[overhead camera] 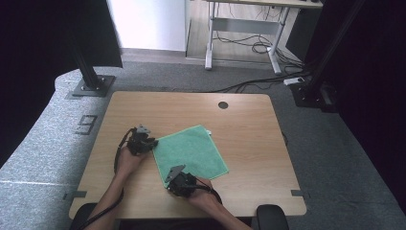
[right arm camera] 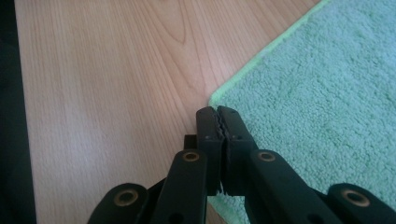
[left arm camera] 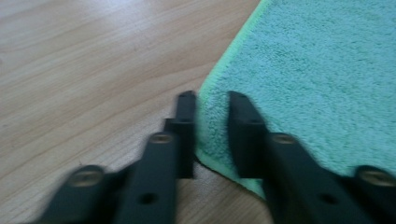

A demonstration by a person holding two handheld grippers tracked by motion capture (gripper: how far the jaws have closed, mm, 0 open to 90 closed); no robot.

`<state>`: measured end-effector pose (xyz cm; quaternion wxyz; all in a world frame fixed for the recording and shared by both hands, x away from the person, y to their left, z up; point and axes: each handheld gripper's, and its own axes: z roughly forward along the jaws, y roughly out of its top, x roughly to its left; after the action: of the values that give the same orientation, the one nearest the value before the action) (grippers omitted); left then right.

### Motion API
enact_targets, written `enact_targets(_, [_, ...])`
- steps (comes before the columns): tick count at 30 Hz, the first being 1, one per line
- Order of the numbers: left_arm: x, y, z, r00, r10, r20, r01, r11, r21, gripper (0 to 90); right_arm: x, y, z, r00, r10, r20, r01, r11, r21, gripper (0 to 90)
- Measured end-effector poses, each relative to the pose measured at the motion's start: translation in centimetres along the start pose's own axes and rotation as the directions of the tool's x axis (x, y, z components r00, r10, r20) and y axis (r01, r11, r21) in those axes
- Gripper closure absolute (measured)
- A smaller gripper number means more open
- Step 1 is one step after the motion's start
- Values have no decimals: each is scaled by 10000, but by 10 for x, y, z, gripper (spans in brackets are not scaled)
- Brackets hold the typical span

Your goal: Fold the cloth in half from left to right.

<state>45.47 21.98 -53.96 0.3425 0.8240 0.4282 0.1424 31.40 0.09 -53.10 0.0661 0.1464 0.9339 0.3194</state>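
Observation:
A green towel (overhead camera: 191,151) lies flat on the wooden table (overhead camera: 244,139), turned like a diamond. My left gripper (overhead camera: 151,143) rests at its left corner. In the left gripper view, the jaws of this gripper (left arm camera: 211,99) stand a narrow gap apart, with the edge of the towel (left arm camera: 317,70) at that corner between them; the picture is blurred. My right gripper (overhead camera: 170,182) sits at the near corner. Its jaws (right arm camera: 217,112) are pressed together right at the corner of the towel (right arm camera: 327,88); I cannot make out any cloth pinched between them.
A round cable hole (overhead camera: 223,105) marks the table's far edge. Bare wood runs left, right and beyond the towel. Black frame posts on base plates (overhead camera: 91,86) stand on the grey floor behind, and a desk frame with cables (overhead camera: 244,43) stands farther back.

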Motion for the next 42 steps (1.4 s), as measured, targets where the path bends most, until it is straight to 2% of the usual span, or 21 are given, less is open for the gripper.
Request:
enact_targets(2, [1,0,-1,10000,16,-58,-16,10000,41,836,1,3,3,9997,49,-220,-50,10000,-54,872])
enact_targets(3, [4,0,-4,9997,-1,-251,5,9999,153,857,3,6,4,9996,-7,-278,6,10000,-29,872])
enact_targets(9, [9,0,-11,9992,-239,-320,243,9996,129,876,10,16,6,9985,-433,-325,430,9990,-120,873])
enact_targets(12, [8,4,-13,9991,-190,-381,189,9998,-31,878,9,16,-1,9989,-370,-278,362,9989,-286,874])
enact_targets(21, [5,20,-17,9996,-221,-149,217,9993,-288,879,-4,12,-32,10000,3,4,-2,9949,-1007,874])
enact_targets(27, [-1,33,-8,10000,11,-19,-11,9994,-357,879,-16,1,-49,9984,410,378,-364,9926,-1162,874])
enact_targets(33, [-11,51,4,9995,190,249,-180,9990,-400,879,-26,-18,-59,9950,739,666,-651,9898,-1264,874])
enact_targets(42, [-29,78,21,9981,374,486,-353,9984,-431,879,-42,-43,-72,9853,1395,982,-1256,9827,-1362,874])
